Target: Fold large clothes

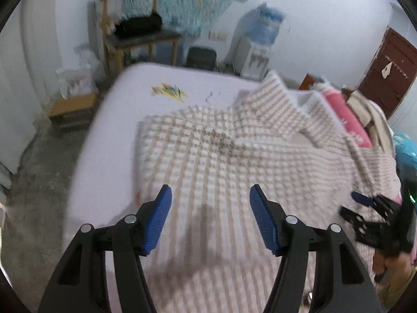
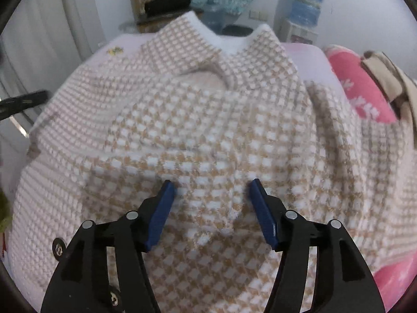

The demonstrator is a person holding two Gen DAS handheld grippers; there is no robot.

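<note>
A large beige-and-white checked garment (image 1: 221,143) lies spread on a bed with a pale lilac sheet (image 1: 112,135). Its collar (image 2: 224,52) points to the far side, and one part is folded up at the right. My left gripper (image 1: 210,193) hovers open above the near part of the cloth, nothing between its blue pads. In the right wrist view the garment (image 2: 208,120) fills the picture. My right gripper (image 2: 212,186) stands open just above a rumpled fold, its pads not pressing on the cloth. The right gripper (image 1: 365,203) also shows at the right edge of the left wrist view.
A pink patterned blanket (image 1: 346,120) and beige cloth lie along the bed's right side. Beyond the bed stand a wooden chair with a black bag (image 1: 135,26), a water dispenser (image 1: 260,41) and a brown door (image 1: 391,70). A low stool (image 1: 70,107) stands on the floor at the left.
</note>
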